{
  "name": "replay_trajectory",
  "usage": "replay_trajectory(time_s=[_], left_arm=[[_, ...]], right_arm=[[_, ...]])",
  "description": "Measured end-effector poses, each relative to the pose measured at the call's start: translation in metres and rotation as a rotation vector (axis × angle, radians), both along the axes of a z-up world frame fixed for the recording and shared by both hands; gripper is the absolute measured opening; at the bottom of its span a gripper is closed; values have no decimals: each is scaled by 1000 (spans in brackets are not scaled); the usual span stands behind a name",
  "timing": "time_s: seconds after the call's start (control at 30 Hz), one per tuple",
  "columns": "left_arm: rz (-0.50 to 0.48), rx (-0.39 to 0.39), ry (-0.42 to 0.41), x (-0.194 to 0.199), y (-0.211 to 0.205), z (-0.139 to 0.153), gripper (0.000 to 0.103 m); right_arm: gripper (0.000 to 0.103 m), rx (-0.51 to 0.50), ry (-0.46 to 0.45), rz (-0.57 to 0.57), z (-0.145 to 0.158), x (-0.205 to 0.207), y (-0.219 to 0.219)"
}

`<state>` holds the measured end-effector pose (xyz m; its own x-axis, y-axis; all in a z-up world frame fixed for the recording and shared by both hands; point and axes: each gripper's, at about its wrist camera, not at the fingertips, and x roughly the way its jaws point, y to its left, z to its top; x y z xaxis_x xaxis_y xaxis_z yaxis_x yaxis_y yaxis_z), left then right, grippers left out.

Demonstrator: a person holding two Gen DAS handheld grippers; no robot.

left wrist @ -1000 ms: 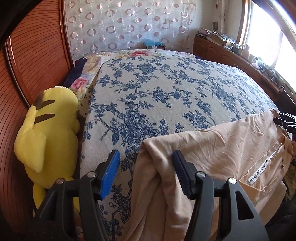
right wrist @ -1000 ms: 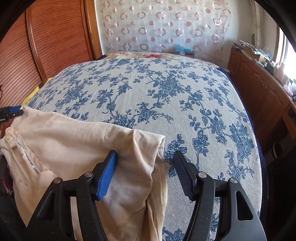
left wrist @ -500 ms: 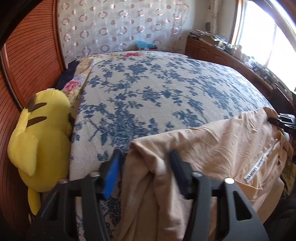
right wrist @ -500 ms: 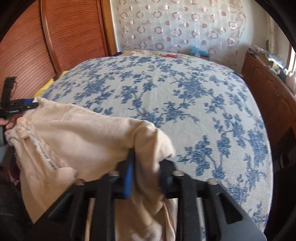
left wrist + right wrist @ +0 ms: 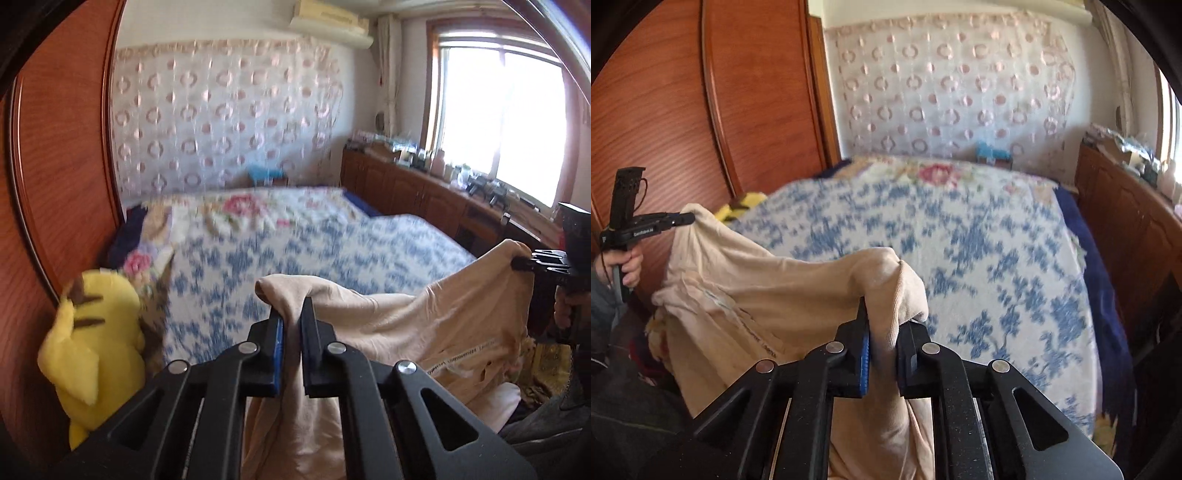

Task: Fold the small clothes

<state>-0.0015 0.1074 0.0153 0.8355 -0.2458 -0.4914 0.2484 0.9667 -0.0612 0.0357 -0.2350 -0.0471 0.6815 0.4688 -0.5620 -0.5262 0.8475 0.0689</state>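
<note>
A beige garment (image 5: 413, 332) hangs stretched between my two grippers, lifted off the near edge of the bed; it also shows in the right wrist view (image 5: 746, 288). My left gripper (image 5: 291, 317) is shut on its left top corner. My right gripper (image 5: 884, 325) is shut on its right top corner. Each gripper also shows in the other's view, the right gripper (image 5: 524, 262) at far right and the left gripper (image 5: 683, 219) at far left. The garment sags in the middle, and a printed strip (image 5: 461, 358) runs across it.
The bed with a blue floral cover (image 5: 979, 240) lies ahead. A yellow plush toy (image 5: 92, 347) leans against the wooden headboard (image 5: 55, 184) at left. A wooden cabinet (image 5: 424, 192) with clutter runs under the window at right.
Both grippers closed on the garment's top corners and lifted it up off the bed. The views tilted upward, and the garment now hangs between the grippers.
</note>
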Motion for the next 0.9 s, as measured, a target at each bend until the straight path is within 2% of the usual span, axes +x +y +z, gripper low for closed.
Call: replay_trajectory(time_s=[0.1, 0.4, 0.7, 0.9], left_arm=[[6, -9, -68, -3, 1, 29, 5], [7, -52, -267, -27, 9, 105, 5], [12, -72, -427, -37, 22, 171, 5], [25, -57, -506, -44, 25, 204, 5]], right_arm=[[8, -17, -58, 17, 29, -9, -1], [7, 18, -245, 3, 122, -34, -21], [7, -77, -433, 4, 216, -58, -18], [7, -103, -543, 1, 259, -76, -16]])
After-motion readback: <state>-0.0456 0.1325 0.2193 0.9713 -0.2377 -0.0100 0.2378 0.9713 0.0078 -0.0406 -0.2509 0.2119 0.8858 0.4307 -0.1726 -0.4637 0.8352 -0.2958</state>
